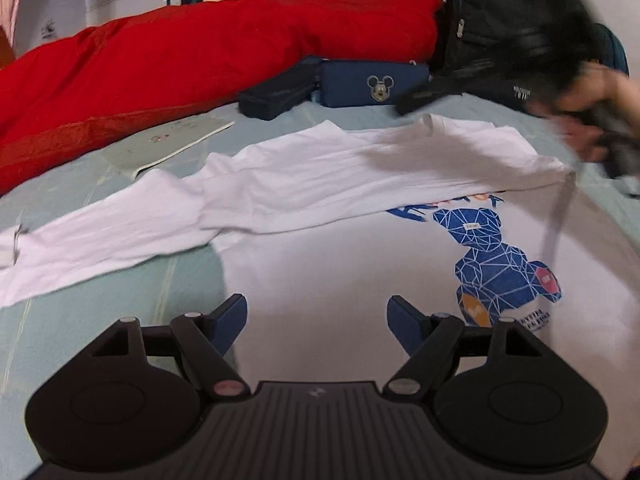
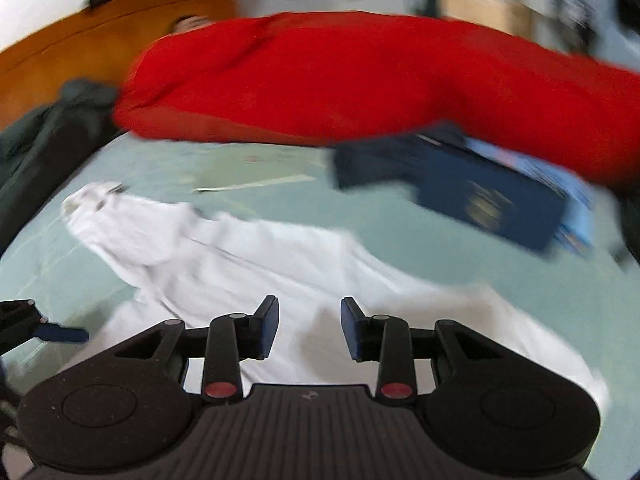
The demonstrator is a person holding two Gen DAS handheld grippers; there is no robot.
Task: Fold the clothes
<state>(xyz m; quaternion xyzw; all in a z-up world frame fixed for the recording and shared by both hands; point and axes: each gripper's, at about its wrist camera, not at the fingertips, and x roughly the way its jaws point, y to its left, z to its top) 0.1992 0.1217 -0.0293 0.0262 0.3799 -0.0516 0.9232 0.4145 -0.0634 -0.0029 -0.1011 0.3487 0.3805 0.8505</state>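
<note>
Home bedroom: bed sheet [image 1: 192, 276], red duvet [image 1: 200, 60], wooden headboard [image 2: 80, 44].

In the lower frame the left gripper [image 1: 316, 312] hangs with jaws apart over a white T-shirt [image 1: 320, 184] on the bed [image 1: 120, 280], a red duvet [image 1: 180, 52] across the upper left.

A white t-shirt [image 1: 320, 184] is lying across the pale green bed sheet [image 1: 100, 320], which is showing faint cream lines. The shirt's front is carrying a blue bear print [image 1: 492, 256] drawn in thin white triangles, with a red patch, an orange patch and blue lettering above it. Behind it a bright red duvet [image 1: 180, 60] is glowing against the wall. A navy pouch [image 1: 376, 82] is showing a grey mouse face. The left gripper [image 1: 316, 312] is showing black arms with dark blue fingers [image 1: 230, 320], and the right gripper [image 2: 308, 328] is looking the same.
</note>
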